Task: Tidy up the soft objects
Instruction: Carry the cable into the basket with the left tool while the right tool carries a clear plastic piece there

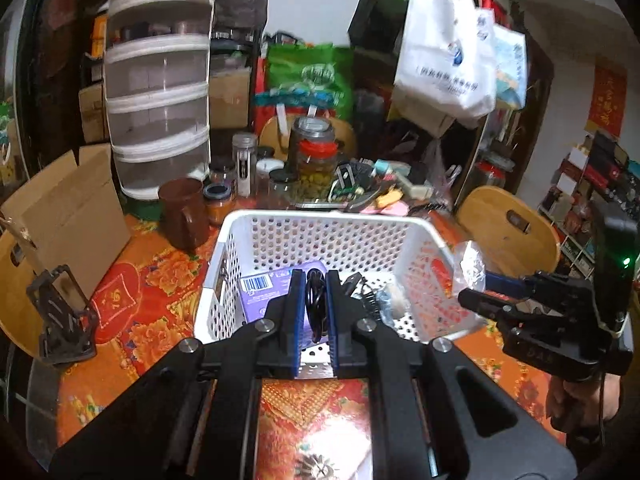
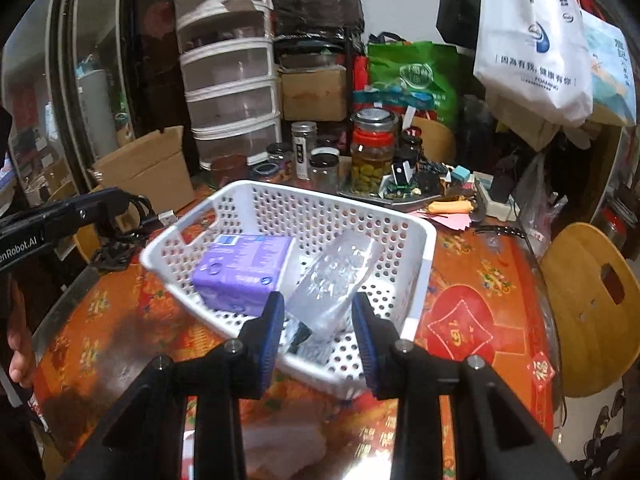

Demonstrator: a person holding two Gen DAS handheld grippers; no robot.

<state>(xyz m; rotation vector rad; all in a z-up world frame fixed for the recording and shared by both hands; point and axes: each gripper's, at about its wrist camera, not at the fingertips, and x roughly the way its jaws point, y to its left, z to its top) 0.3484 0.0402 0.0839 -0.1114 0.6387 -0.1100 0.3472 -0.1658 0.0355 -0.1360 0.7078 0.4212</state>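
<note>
The left gripper (image 1: 316,304) had its blue-padded fingers (image 1: 298,312) drawn in as near together as they go, pinching a coiled black cable (image 1: 315,300) between the pads. In the right wrist view the same cable (image 2: 138,210) hung in loops from that gripper's tip, above the table and just outside the basket's left corner. The right gripper (image 2: 318,320) stood partly closed, its fingers (image 2: 272,328) pressing on either side of a crinkled clear plastic bag (image 2: 332,276); from the left wrist view the bag (image 1: 470,264) was seen clamped at that gripper's tip, above the basket's right wall.

Directly beyond both grippers sat a white perforated basket (image 2: 416,248) on a table covered by a red and orange floral cloth (image 2: 480,280). Inside the basket, against its left side, lay a purple soft pack (image 2: 244,268) with a barcode label visible in the left wrist view. Further small items lay on the basket floor, too blurred to identify.

Behind the basket stood a group of glass jars, including a tall pickle jar (image 2: 372,152) with a red collar. A folded cardboard box (image 1: 68,208) rested at the table's left edge. A round wooden stool (image 2: 592,304) stood to the right of the table.
</note>
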